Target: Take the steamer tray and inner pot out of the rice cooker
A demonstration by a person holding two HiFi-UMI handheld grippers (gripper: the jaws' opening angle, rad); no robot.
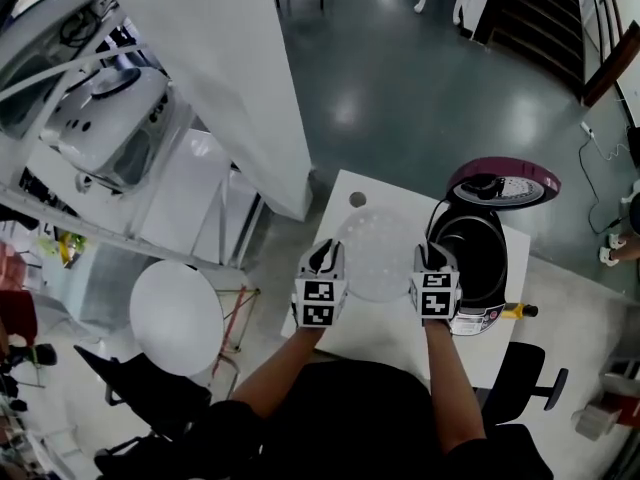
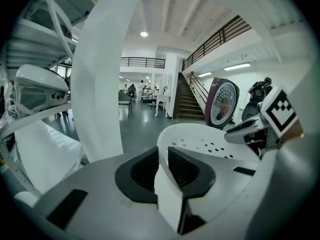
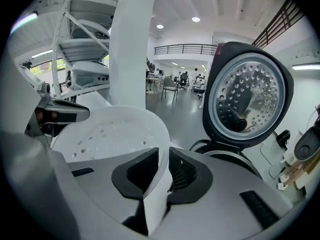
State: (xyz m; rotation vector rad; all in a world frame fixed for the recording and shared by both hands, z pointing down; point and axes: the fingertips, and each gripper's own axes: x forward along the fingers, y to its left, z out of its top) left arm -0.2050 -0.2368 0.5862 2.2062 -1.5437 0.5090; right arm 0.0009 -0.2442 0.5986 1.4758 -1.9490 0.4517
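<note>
both clamped on the steamer tray (image 1: pixel 378 253) rim, left tool (image 1: pixel 326 256) and right tool (image 1: pixel 436 258), beside the open rice cooker (image 1: pixel 478 258).

table (image 1: pixel 385 333) bare along the near edge, free to pass there. rice cooker (image 1: pixel 470 258) fills the right edge, pot mouth open from above; its lid (image 1: pixel 503 183) stands up at the far right corner and blocks that side. steamer tray (image 1: pixel 378 253) hangs over the middle, just beside the cooker. small round thing (image 1: pixel 357 199) sits at the far left corner, white pillar (image 1: pixel 230 78) close beyond it.
</note>
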